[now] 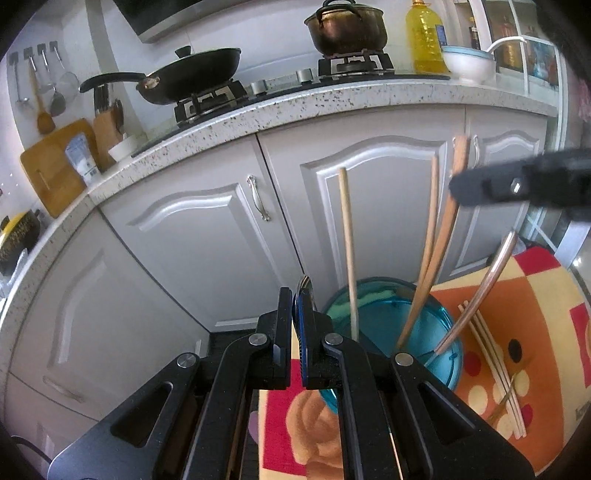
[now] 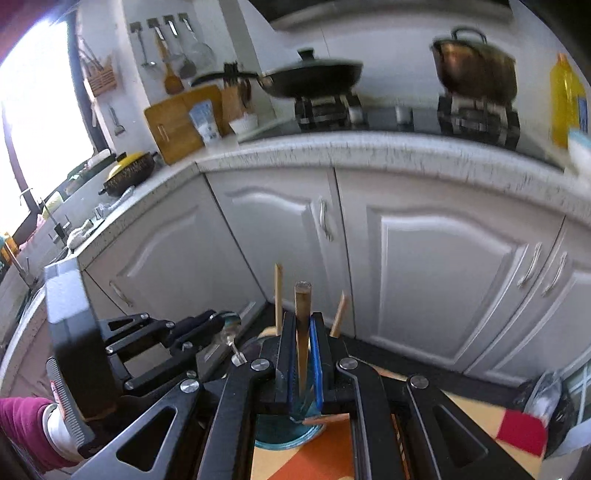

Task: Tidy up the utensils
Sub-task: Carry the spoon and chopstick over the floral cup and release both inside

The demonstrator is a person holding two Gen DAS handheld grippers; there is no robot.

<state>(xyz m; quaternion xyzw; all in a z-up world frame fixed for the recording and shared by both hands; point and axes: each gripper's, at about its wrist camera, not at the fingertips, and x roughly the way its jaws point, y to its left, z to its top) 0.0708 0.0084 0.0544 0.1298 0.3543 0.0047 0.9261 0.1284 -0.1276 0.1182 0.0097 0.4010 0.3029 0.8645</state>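
A blue glass jar (image 1: 388,325) stands on a colourful mat (image 1: 535,332). It holds a single wooden chopstick (image 1: 348,251), two wooden utensil handles (image 1: 436,240) and a metal utensil handle (image 1: 480,291). My left gripper (image 1: 299,314) is shut on the jar's near rim. My right gripper (image 2: 303,332) is shut on a wooden-handled utensil (image 2: 303,314) that stands in the jar (image 2: 280,432); it shows in the left wrist view (image 1: 517,181) at the top of a wooden handle. Loose chopsticks (image 1: 495,365) lie on the mat beside the jar.
White cabinet doors (image 1: 229,221) stand right behind the jar under a speckled counter (image 1: 295,103). On the counter are a black pan (image 1: 192,75), a copper pot (image 1: 347,29), an oil bottle (image 1: 424,37), a white bowl (image 1: 469,62) and a cutting board (image 1: 51,166).
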